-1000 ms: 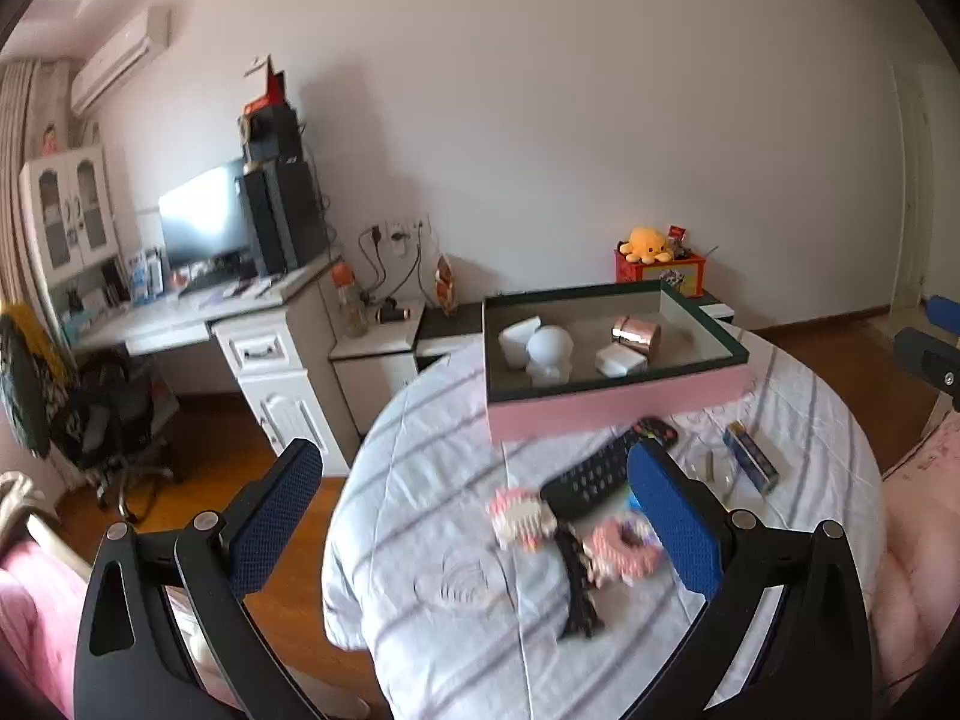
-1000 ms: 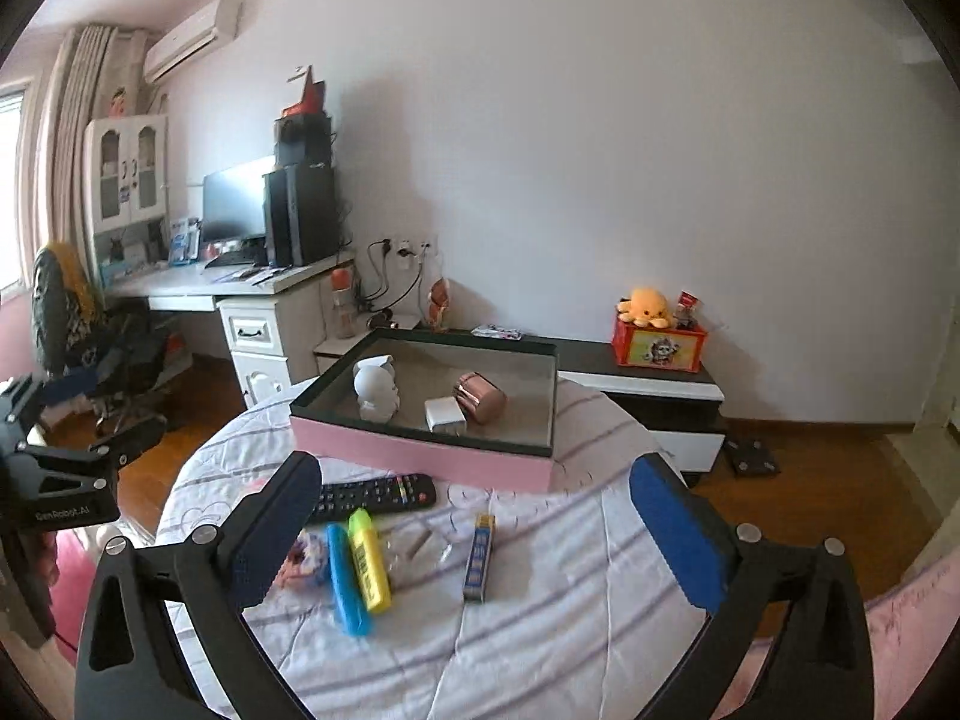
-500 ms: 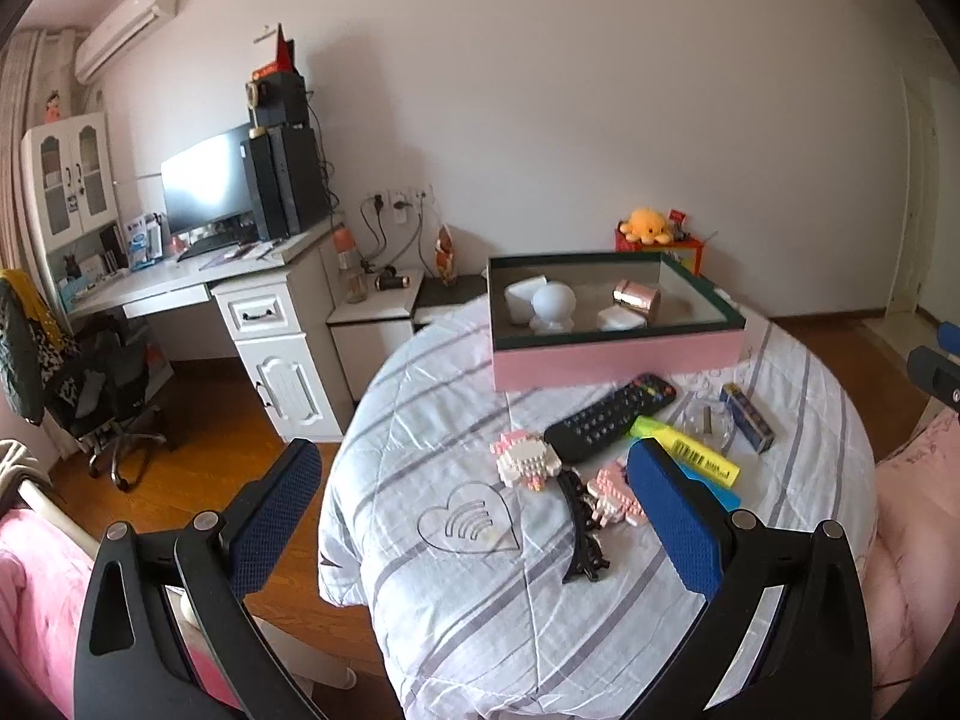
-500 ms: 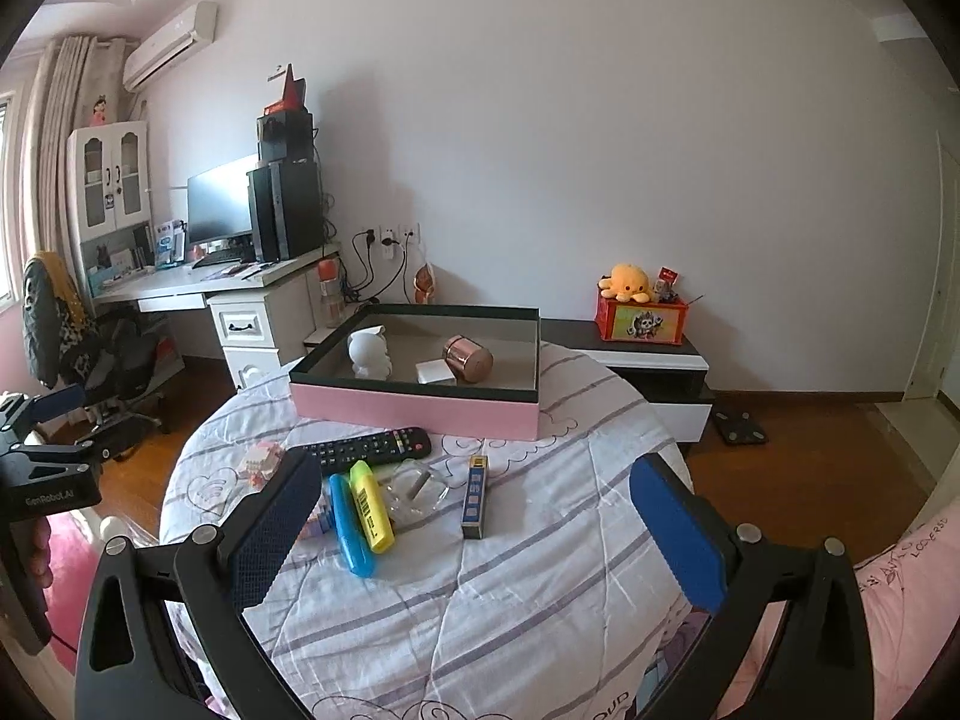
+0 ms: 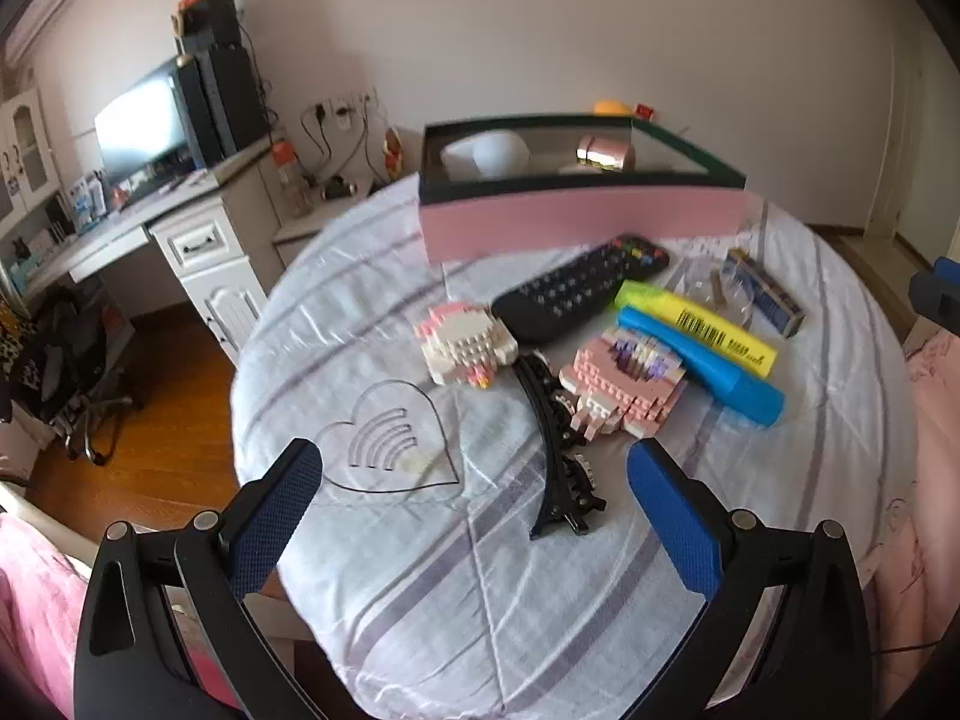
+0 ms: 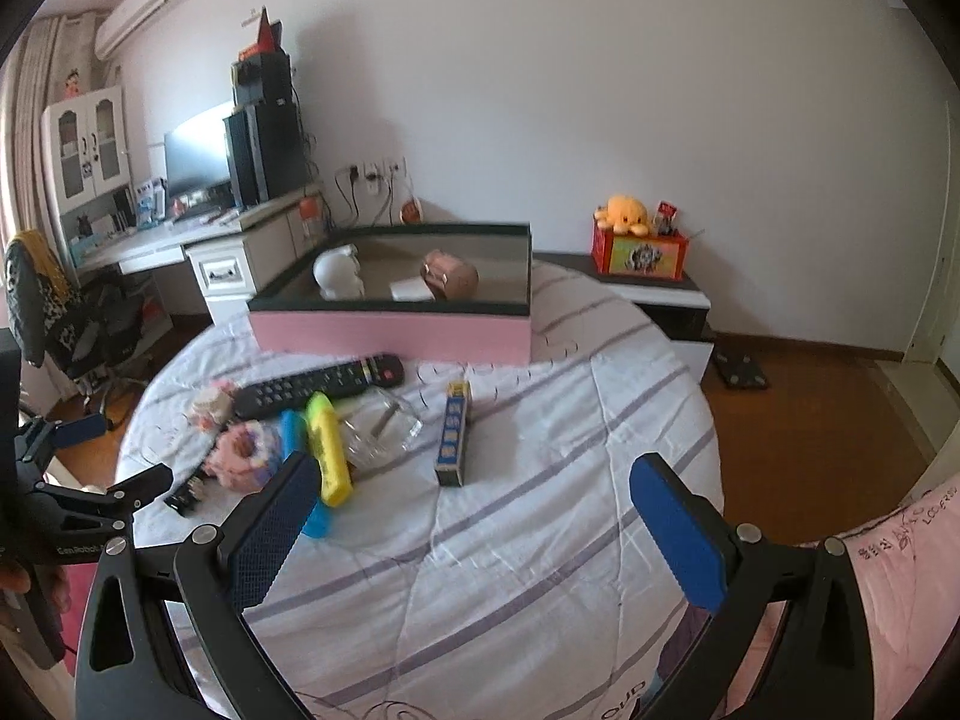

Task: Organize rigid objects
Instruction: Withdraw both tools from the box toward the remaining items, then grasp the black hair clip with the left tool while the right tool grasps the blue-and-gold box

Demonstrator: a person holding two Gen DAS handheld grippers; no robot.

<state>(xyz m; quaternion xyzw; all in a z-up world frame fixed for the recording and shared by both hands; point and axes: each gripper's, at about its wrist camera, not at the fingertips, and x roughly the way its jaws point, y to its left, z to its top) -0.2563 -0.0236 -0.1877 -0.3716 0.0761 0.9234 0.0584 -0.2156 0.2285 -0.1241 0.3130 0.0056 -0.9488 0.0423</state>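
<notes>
A pink box (image 5: pixel 576 219) (image 6: pixel 390 330) with a dark rim sits at the table's far side, holding a white round figure (image 6: pixel 339 273), a copper cylinder (image 6: pixel 450 271) and a small white block. In front of it lie a black remote (image 5: pixel 579 291) (image 6: pixel 318 384), yellow highlighter (image 5: pixel 699 330) (image 6: pixel 327 450), blue highlighter (image 5: pixel 702 375), two pink-and-white brick models (image 5: pixel 465 348) (image 5: pixel 624 387), a black hair clip (image 5: pixel 558 462), a blue narrow box (image 6: pixel 453 432) and a clear glass dish (image 6: pixel 381 426). My left gripper (image 5: pixel 474 501) is open just short of the hair clip. My right gripper (image 6: pixel 474 516) is open over bare cloth.
The round table (image 6: pixel 510 540) wears a striped white cloth with a heart print (image 5: pixel 390 444). A white desk with monitor (image 5: pixel 144 132) and an office chair (image 6: pixel 66 312) stand to the left. A low cabinet with a red toy box (image 6: pixel 639 246) lies behind. Pink fabric borders the near edges.
Both grippers have moved down and closer to the table. The left view now looks down on the hair clip and brick models; the box has shifted up in view.
</notes>
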